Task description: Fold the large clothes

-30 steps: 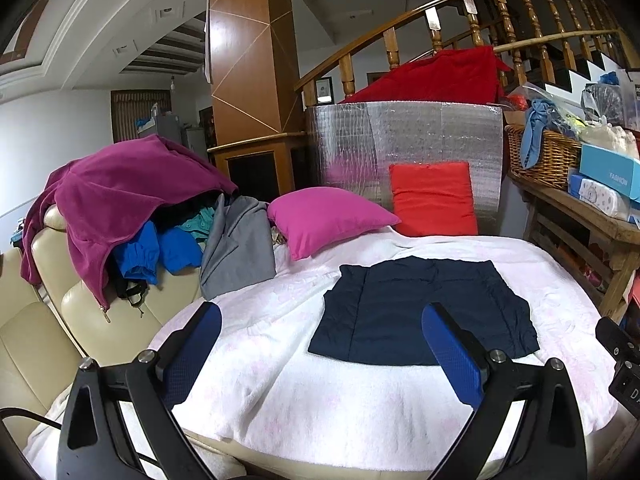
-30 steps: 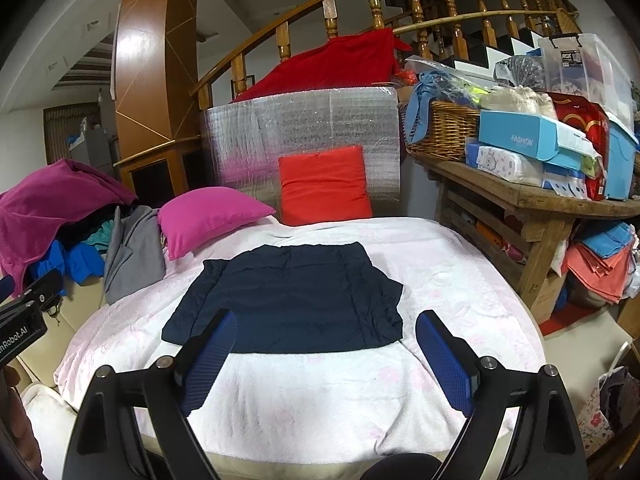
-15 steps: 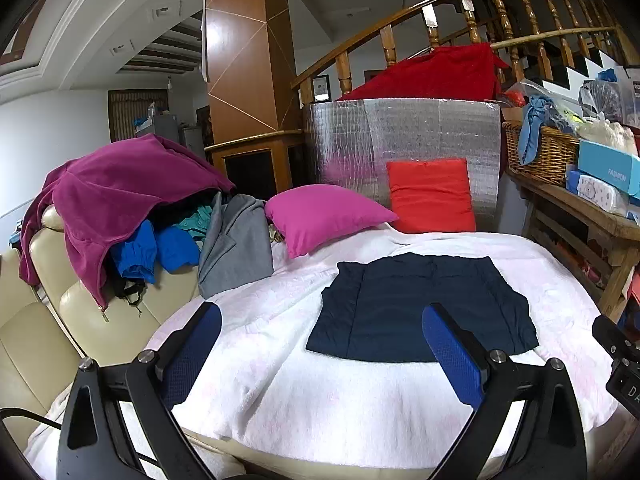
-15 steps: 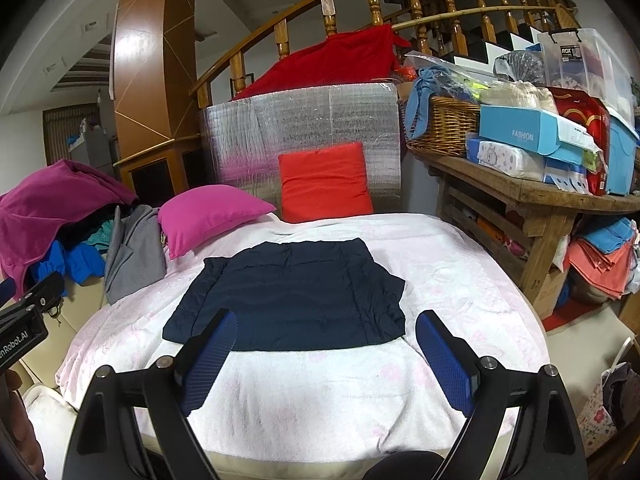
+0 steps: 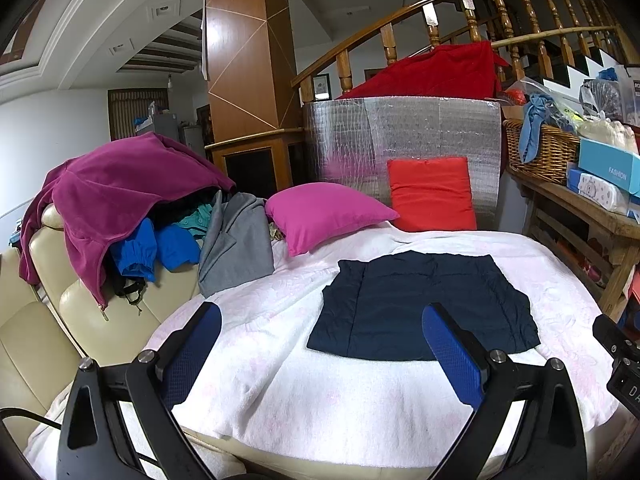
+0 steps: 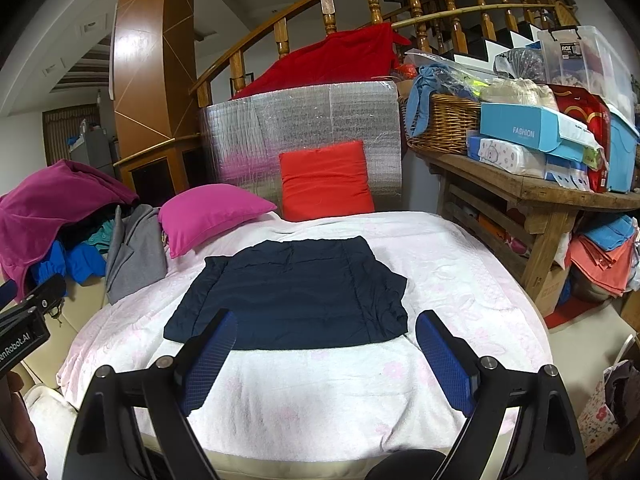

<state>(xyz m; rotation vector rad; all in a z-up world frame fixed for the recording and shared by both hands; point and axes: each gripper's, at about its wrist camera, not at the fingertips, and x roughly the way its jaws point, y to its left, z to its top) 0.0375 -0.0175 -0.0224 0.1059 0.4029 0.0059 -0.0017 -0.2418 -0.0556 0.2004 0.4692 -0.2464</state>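
Note:
A dark navy garment (image 5: pixel 420 304) lies flat, folded into a rough rectangle, on the white and pink blanket (image 5: pixel 320 400); it also shows in the right wrist view (image 6: pixel 296 292). My left gripper (image 5: pixel 320 348) is open and empty, held above the blanket's near edge, short of the garment. My right gripper (image 6: pixel 324 356) is open and empty, just in front of the garment's near edge. Neither touches the cloth.
A heap of clothes under a magenta jacket (image 5: pixel 112 188) sits on the cream sofa (image 5: pixel 40 340) at left. A pink pillow (image 5: pixel 324 212) and a red pillow (image 5: pixel 432 192) lie behind the garment. A wooden shelf (image 6: pixel 532 196) with boxes and a basket stands at right.
Both grippers have drifted slightly, so the garment sits a little lower in the views. Nothing was grasped and the garment has not moved.

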